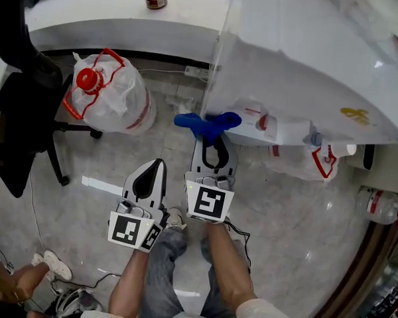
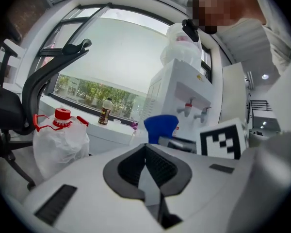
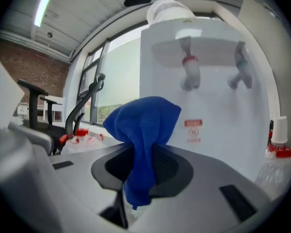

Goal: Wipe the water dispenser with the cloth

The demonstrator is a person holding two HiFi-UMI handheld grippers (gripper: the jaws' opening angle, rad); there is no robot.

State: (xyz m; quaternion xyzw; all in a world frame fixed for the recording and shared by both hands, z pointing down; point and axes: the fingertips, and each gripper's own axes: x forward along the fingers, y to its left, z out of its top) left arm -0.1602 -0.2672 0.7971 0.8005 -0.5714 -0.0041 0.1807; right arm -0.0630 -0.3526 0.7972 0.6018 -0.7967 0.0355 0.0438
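Blue cloth [image 1: 207,124], soft & bunched, sits clamped in the right gripper [image 1: 212,136] in head view, just in front of the white water dispenser [image 1: 305,65], near its taps; can't tell if it touches the front panel. Dispenser's far side is cut off by the frame edge. Left gripper [image 1: 154,166] hangs beside the right one, over pale stone floor [image 1: 305,230]. A water jug [image 1: 113,98] w/ red cap, wrapped in a clear plastic bag, stands left of the dispenser, next to a black office chair [image 1: 13,98]. 2nd bagged jug [image 1: 305,161] is half hidden under the dispenser's front

Left gripper view: jaws are closed together w/ nothing between them. Cloth shows beyond the tips, dispenser behind it. A brown bottle [image 2: 105,111] stands on the window sill; label too small to read

Right gripper view: jaws pinch the cloth at its middle, top puffs out above, a tail hangs down between the dark ribbed pads [image 3: 162,161]. Red tap [image 3: 190,69] & grey tap [image 3: 240,67] are blurred; the red sticker's print is unreadable
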